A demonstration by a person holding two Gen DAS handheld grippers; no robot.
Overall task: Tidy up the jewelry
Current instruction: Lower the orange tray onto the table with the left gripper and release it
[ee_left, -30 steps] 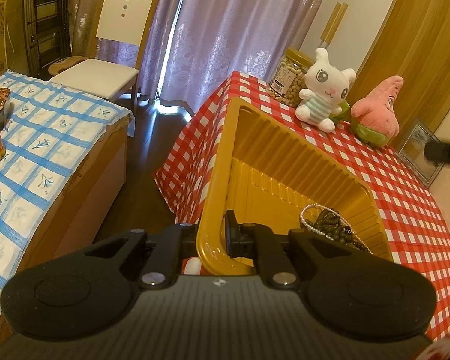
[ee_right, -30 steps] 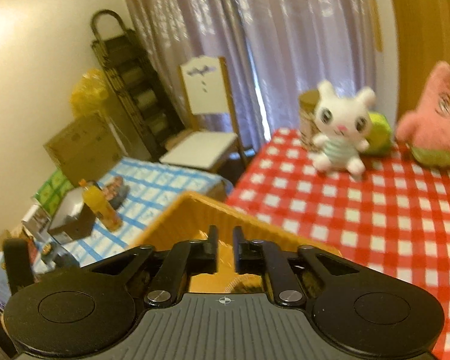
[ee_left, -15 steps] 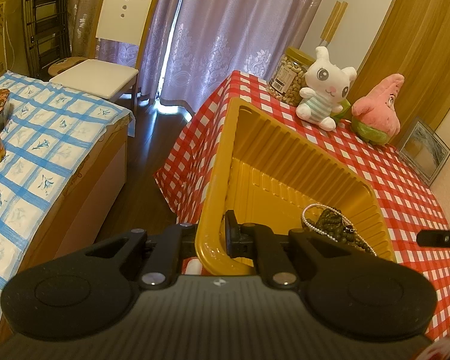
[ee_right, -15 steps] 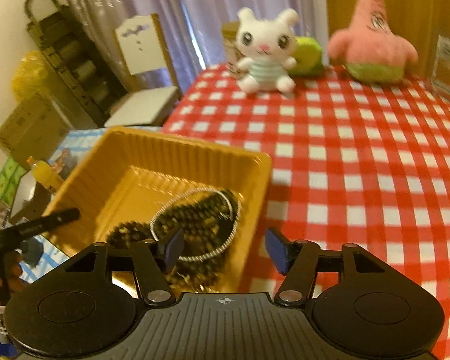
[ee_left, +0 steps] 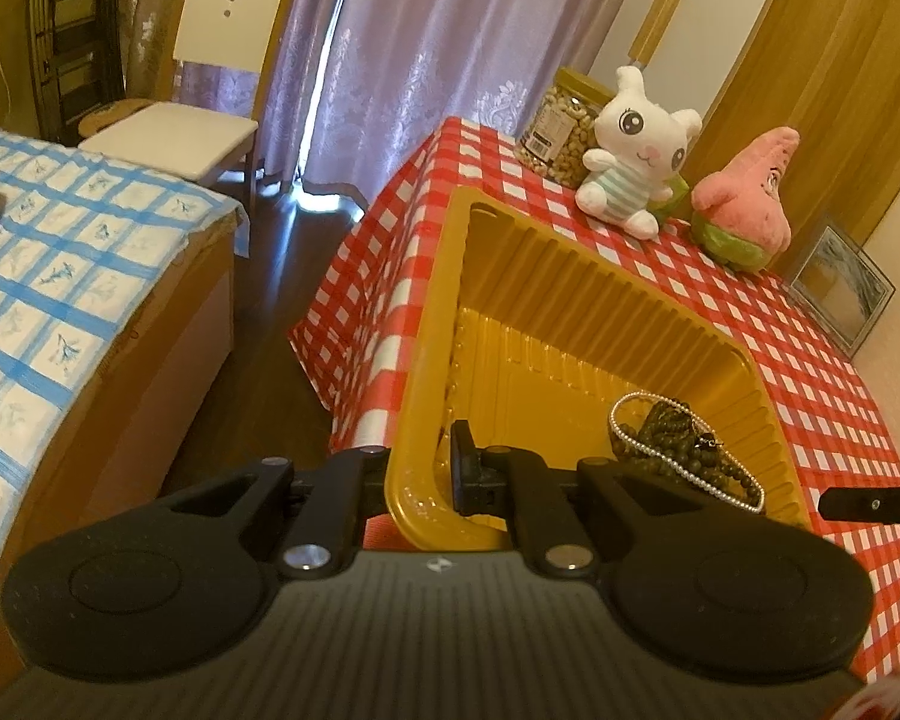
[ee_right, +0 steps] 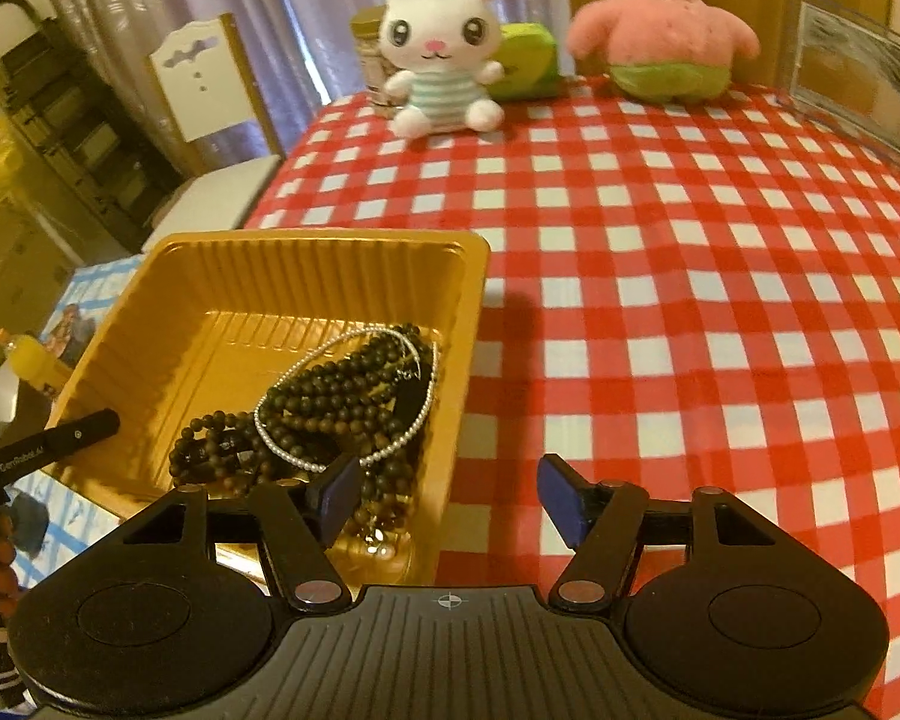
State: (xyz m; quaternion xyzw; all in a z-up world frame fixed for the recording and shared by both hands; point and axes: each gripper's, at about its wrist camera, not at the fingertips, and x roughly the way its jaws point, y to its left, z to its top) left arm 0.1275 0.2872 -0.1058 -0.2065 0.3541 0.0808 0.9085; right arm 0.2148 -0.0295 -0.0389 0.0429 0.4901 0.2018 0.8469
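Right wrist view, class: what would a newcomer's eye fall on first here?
Probably the yellow tray at the left edge of the red checked tablecloth, holding dark bead strands under a silver chain. Next, the white bunny plush and pink starfish plush at the far edge.

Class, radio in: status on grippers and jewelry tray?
Left gripper shut on yellow tray wall. Right gripper open, empty. Bead necklaces inside tray. Nothing blocking.

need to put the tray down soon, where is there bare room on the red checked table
The widest bare patch of red checked cloth lies right of the yellow tray, in front of the bunny, pink star plush and picture frame. That back edge is crowded. The tray's right half holds dark bead strands; its left half is bare.
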